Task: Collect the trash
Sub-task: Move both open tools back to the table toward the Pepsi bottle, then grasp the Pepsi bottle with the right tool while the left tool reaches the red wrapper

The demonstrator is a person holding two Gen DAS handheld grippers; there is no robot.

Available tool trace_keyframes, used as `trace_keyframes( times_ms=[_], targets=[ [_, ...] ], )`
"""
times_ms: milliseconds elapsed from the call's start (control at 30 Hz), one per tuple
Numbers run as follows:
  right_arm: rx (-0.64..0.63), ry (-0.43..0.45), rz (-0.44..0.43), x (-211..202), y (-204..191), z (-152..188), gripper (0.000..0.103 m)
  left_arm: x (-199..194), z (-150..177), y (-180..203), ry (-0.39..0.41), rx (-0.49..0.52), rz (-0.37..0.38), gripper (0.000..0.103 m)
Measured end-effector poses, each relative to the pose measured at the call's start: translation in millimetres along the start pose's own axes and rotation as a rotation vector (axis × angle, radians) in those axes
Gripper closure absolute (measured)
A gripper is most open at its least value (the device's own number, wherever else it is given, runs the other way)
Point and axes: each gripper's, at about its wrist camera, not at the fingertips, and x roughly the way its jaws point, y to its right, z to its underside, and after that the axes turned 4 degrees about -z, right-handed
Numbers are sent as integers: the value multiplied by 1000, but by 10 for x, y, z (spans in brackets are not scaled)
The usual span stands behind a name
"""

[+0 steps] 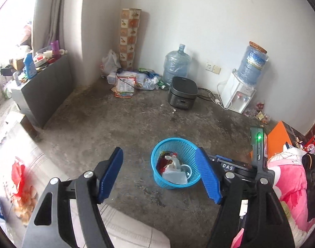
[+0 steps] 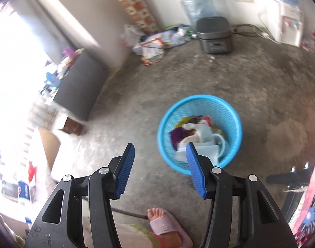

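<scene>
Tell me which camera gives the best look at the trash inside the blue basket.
The right wrist view: it looks more steeply down into the blue basket, showing the pale and coloured trash, though blurred. The left wrist view is sharper but shallower, and its tool finger covers the basket's right side.

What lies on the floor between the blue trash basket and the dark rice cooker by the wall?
Bare concrete, save a few small white scraps near the rice cooker; nothing larger lies before the blue basket. The left wrist view shows it sharpest.

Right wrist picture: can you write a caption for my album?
Open, empty right gripper above a blue trash basket of wrappers and paper on a concrete floor.
</scene>
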Motion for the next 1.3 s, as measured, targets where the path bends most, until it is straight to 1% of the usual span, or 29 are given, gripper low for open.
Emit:
trace_keyframes(
  times_ms=[133,200,400,533,633,733,800,867,900,933,1000,1100,1200,1300],
  targets=[
    [-81,-17,-89,-87,-399,58,49,-452,249,-294,25,-52,-89,33],
    [-131,-34,-136,-94,-629,109,48,-695,393,-482,49,-95,-141,33],
    [-279,-128,-304,70,-1438,267,48,-1398,850,-1138,104,-261,-344,33],
    [-343,-215,-452,239,-2022,433,48,-1829,1164,-1635,124,-354,-498,33],
    [-392,-279,-524,385,-2467,601,48,-2022,1307,-1963,117,-363,-605,33],
    [-440,-354,-582,501,-2911,844,48,-2057,1359,-2211,108,-331,-730,33],
    [-462,-403,-611,602,-3149,987,48,-2004,1393,-2417,81,-318,-781,34],
    [-469,-448,-633,729,-3362,1099,48,-1915,1429,-2630,65,-320,-792,37],
    [-466,-467,-644,797,-3460,1146,48,-1838,1438,-2740,46,-326,-796,41],
    [-460,-487,-654,851,-3549,1194,48,-1748,1451,-2861,23,-335,-792,43],
    [-441,-519,-665,969,-3765,1270,48,-1567,1513,-3087,-22,-354,-780,51],
    [-438,-559,-676,1140,-4030,1364,48,-1336,1585,-3317,-75,-374,-758,59],
    [-449,-598,-665,1318,-4222,1467,48,-1192,1634,-3440,-107,-395,-723,60],
    [-448,-634,-665,1392,-4313,1531,48,-1131,1665,-3487,-117,-425,-690,61]
  ],
)
